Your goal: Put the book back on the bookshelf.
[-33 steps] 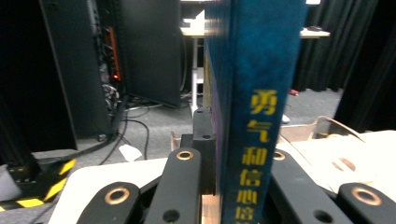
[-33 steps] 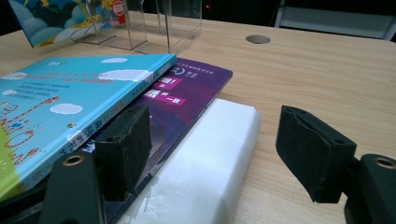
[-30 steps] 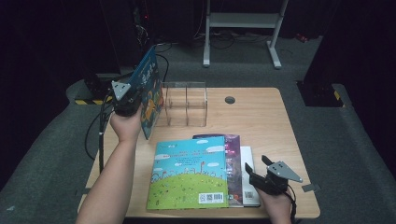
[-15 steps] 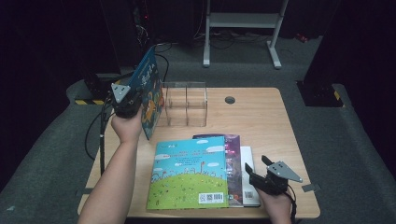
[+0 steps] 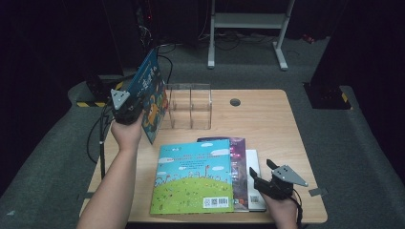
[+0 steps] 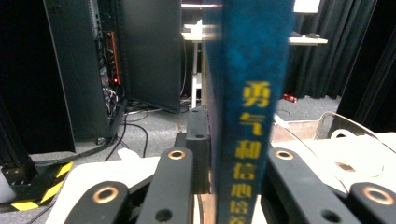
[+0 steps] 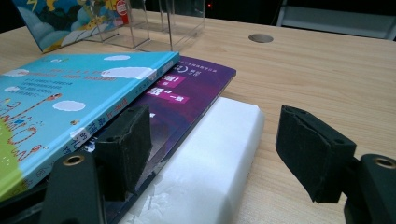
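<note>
The left gripper [image 5: 128, 109] pinches a dark blue picture book [image 5: 150, 95] held upright on edge, its jaws just easing apart, at nine o'clock from the clear acrylic divider rack [image 5: 190, 106]. The right gripper [image 5: 260, 183], jaws spread, rests at four o'clock beside the flat stack of books [image 5: 196, 175].

The blue book's spine [image 6: 252, 140] carries yellow Chinese characters, topmost "勇气". The green book's [image 5: 193, 176] back cover bears a barcode.
</note>
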Available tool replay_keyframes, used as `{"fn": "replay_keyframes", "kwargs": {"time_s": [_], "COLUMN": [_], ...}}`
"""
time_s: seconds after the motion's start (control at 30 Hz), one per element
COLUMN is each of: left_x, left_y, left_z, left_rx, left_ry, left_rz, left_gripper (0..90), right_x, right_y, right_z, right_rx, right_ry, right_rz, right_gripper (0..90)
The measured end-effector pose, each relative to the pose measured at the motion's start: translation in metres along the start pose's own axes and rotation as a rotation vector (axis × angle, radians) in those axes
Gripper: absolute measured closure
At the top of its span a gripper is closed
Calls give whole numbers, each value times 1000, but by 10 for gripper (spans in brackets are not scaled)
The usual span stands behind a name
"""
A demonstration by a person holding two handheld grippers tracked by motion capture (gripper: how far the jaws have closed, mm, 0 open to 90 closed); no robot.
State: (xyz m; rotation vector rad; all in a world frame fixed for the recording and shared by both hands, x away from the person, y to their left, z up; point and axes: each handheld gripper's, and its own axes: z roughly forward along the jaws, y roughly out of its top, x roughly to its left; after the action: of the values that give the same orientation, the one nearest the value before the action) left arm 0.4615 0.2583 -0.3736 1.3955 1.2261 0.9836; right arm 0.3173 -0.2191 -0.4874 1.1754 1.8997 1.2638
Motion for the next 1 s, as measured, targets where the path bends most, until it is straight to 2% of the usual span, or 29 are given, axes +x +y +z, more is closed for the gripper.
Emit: {"fn": "replay_keyframes", "kwargs": {"time_s": [0.23, 0.57, 1.0], "left_x": [0, 2, 5], "left_y": [-2, -2, -10], "left_z": [0, -2, -15], "left_rx": [0, 11, 44], "left_ry": [-7, -2, -34], "left_rz": [2, 3, -4], "left_gripper": [702, 538, 460], "right_x": [0, 0, 1], "right_y": [0, 0, 0], "right_z": [0, 0, 0], "right_rx": [-1, -1, 3], "right_ry": [0, 0, 2], "right_rz": [1, 1, -4], "right_gripper": [269, 268, 269]}}
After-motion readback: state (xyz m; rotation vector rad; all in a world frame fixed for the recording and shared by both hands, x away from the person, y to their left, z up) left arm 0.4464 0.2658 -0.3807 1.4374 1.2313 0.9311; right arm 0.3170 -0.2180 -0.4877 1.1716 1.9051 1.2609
